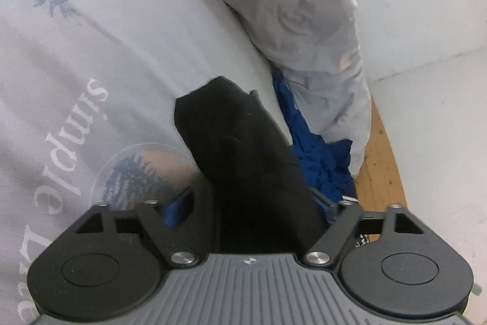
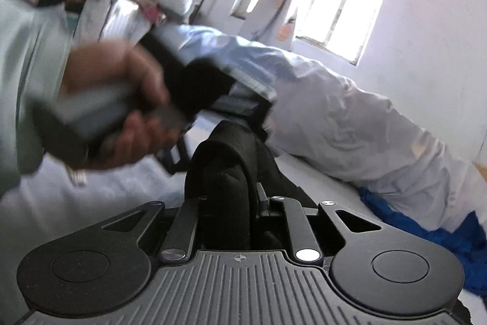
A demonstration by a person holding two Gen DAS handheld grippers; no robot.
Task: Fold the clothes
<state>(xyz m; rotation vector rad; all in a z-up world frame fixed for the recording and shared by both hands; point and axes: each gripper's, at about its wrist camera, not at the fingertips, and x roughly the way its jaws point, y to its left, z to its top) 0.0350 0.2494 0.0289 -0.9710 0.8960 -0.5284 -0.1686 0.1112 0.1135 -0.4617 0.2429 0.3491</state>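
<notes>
Both grippers clamp a black garment (image 1: 240, 148), the left gripper (image 1: 258, 203) and right gripper (image 2: 231, 203) each closed on it. It hangs just above the printed sheet (image 1: 91, 66), beside blue cloth (image 1: 319, 160).

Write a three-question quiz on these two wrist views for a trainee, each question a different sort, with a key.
1. True or false: the black garment lies on a printed bedsheet.
2. Which colour is the crumpled cloth beside the black garment? A red, B blue, C yellow.
3. Fill in: in the right wrist view, a hand holds the other ____.

Key
1. True.
2. B; it lies between the black garment and the bunched quilt.
3. Gripper. That left gripper and the right gripper both have black fabric between their fingers.
</notes>
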